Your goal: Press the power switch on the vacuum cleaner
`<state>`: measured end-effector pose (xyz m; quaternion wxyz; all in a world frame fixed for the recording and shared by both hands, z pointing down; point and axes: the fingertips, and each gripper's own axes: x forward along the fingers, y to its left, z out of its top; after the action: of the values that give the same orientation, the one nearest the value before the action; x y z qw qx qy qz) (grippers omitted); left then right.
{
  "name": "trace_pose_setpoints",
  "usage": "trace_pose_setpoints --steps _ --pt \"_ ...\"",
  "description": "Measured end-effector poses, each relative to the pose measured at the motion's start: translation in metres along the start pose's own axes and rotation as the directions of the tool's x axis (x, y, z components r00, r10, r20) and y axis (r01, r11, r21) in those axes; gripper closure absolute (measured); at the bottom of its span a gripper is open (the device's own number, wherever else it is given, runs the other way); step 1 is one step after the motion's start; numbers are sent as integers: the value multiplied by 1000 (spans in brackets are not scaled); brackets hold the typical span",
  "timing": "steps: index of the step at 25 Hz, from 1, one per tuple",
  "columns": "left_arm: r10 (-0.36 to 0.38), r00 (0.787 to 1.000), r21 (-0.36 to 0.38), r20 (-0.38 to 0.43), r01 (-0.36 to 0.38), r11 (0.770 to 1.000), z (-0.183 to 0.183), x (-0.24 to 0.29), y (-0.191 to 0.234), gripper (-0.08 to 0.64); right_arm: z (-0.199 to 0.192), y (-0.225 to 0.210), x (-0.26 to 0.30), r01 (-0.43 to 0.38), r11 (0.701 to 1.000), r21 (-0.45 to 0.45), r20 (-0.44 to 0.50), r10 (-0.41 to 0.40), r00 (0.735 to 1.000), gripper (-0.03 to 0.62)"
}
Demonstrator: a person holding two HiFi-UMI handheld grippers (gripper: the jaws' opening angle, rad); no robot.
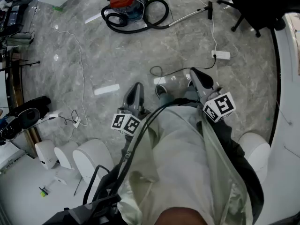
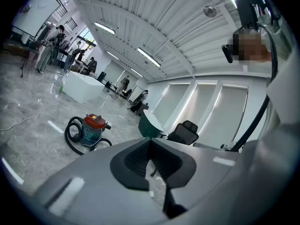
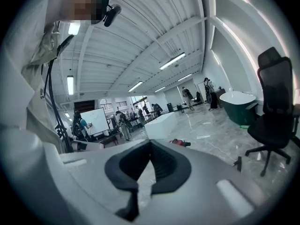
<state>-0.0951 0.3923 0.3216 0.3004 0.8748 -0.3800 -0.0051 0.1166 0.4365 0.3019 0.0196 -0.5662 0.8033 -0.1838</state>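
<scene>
Though closed, both grippers near torso.

vacuum cleaner | look: red lid on a teal-blue drum; black hose looped round the body; thin wand running off to the right | pose: upright | place: grey marble floor, far end | switch: too small to tell

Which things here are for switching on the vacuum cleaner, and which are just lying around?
For the job:
- vacuum cleaner, far across the floor, with its black hose
- left tongs and right tongs, both shut and empty

Just lying about:
- black office chair
- white cable on the floor
</scene>
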Motion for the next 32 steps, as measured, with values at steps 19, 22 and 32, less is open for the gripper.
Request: trace_pose_setpoints --steps 19,22,32 --pt "-102 994 -11 -32 101 995 28 -6 38 557 0 54 28 63 998 13 13 -63 998 591" --pt "-101 995 -18 -20 101 995 33 -10 47 557 0 61 36 59 998 13 10 -59 998 591" --pt "-38 997 -45 61 41 998 57 -51 98 557 -3 112 80 -3 1000 -13 -1 3 1000 591"
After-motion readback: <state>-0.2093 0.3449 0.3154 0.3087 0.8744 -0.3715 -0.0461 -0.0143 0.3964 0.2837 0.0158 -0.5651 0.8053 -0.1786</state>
